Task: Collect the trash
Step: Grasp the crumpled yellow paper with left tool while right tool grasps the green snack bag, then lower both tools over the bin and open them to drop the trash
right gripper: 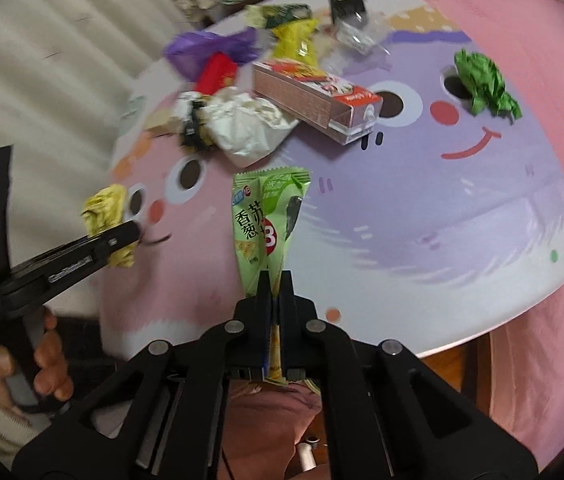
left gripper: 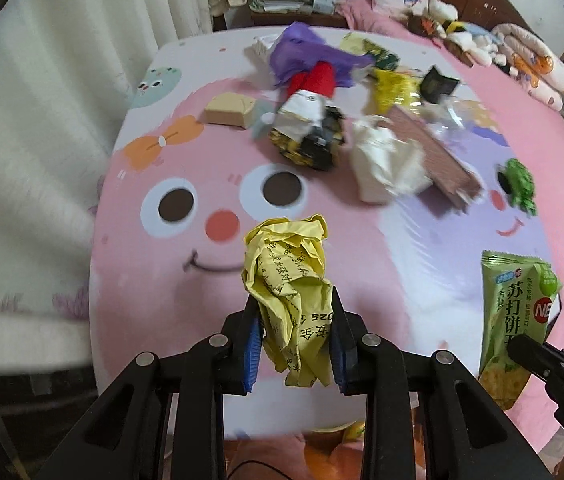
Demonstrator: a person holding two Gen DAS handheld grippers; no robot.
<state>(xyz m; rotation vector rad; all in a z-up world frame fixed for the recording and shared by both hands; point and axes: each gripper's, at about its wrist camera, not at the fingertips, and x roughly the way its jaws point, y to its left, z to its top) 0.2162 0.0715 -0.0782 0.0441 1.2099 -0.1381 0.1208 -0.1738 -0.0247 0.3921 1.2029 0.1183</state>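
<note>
Two catches: green wrapper (right gripper: 268, 216) reads 香葱, yellow paper (left gripper: 288, 300) "安全".

A crumpled yellow paper (left gripper: 288, 304) with printed characters hangs clamped upright. A green cracker wrapper (right gripper: 268, 220) is pinched at its lower end. More trash, seemingly wrappers and a white wad (left gripper: 386, 168), lies heaped beyond.

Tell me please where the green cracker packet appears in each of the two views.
Left wrist view: the green cracker packet stands at the lower right edge, held by the right hand-held gripper.
Right wrist view: the packet is at the centre, upright between the closed fingers.
Shared landmark: the crumpled green paper.
</note>
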